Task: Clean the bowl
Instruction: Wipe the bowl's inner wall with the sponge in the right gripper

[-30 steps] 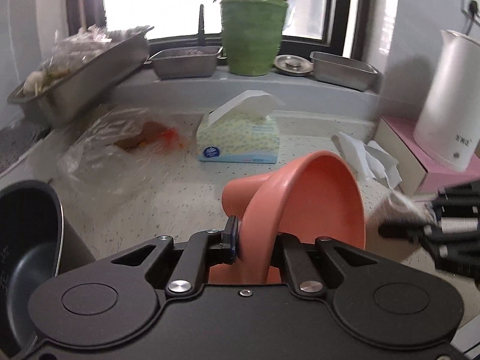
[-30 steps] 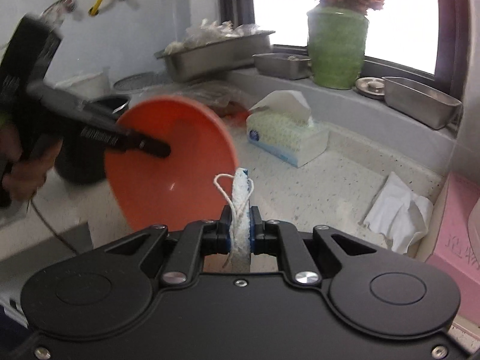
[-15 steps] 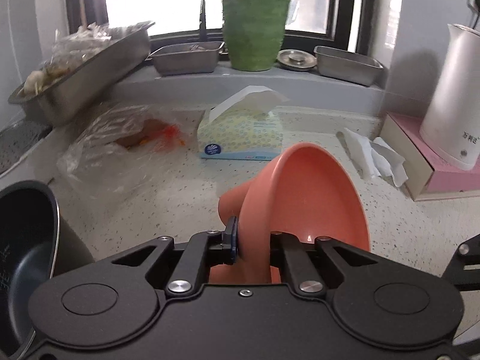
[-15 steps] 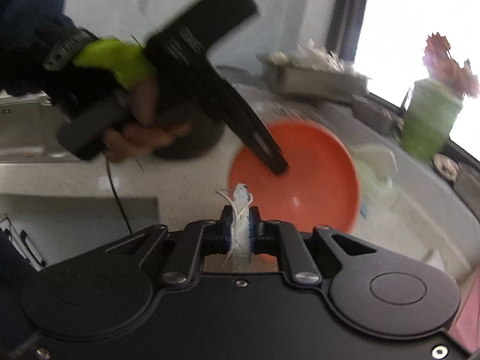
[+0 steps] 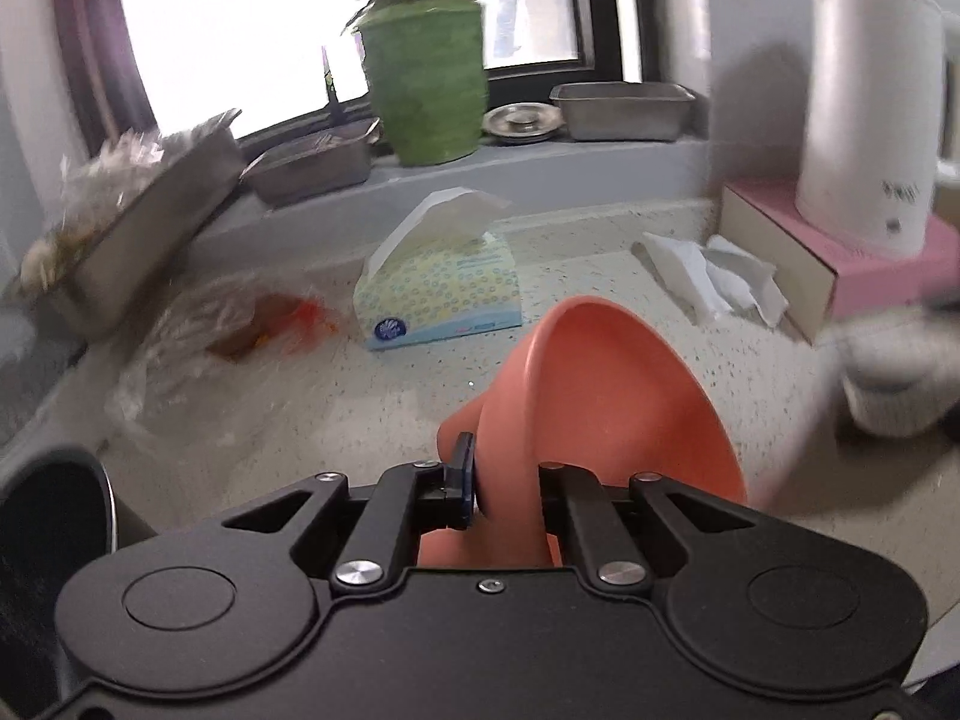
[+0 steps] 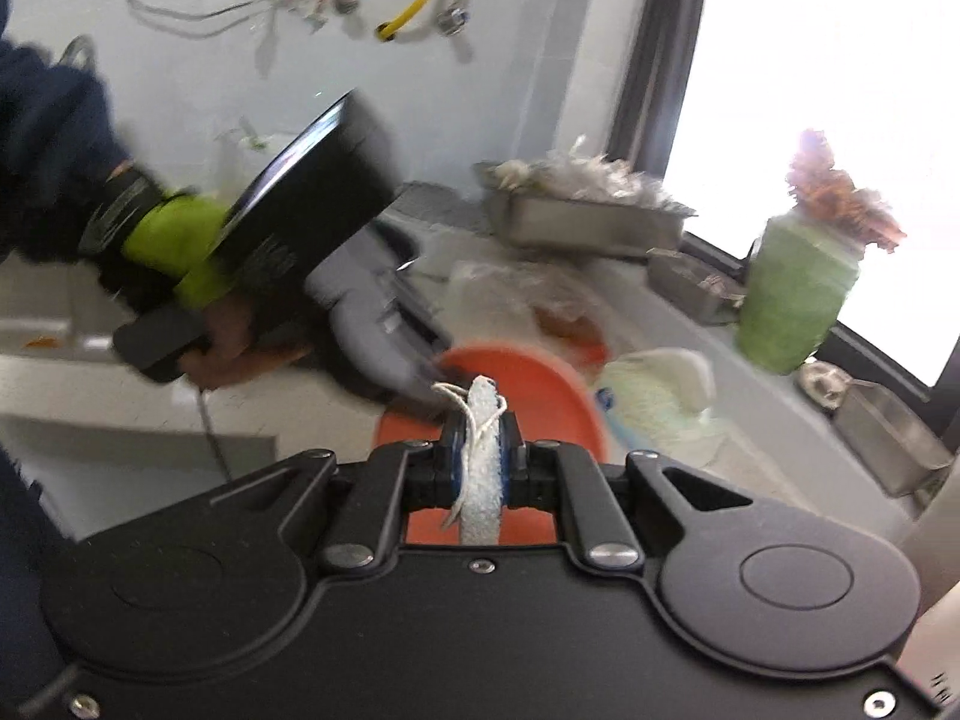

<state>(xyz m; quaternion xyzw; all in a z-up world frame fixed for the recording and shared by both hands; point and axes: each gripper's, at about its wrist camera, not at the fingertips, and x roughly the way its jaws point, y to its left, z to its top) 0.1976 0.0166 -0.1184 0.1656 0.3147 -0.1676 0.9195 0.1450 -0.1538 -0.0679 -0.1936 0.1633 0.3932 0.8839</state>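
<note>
- the left gripper [image 5: 504, 480] is clamping the rim of the bowl [image 5: 606, 408], holding it tilted above the counter [image 5: 570, 276] at lower centre.
- the right gripper [image 6: 483, 450] is pinching a white cloth [image 6: 480, 468], with the bowl just behind it at centre frame.
- a tissue box [image 5: 441, 291] is sitting behind the bowl, mid-frame.

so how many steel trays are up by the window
3: a big tilted steel tray piled with food at left, a small one left of the green vase, another right of it. More may be hidden.

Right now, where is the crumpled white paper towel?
In the left wrist view, the crumpled white paper towel lies on the speckled counter, right of the tissue box, beside the pink box.
</note>
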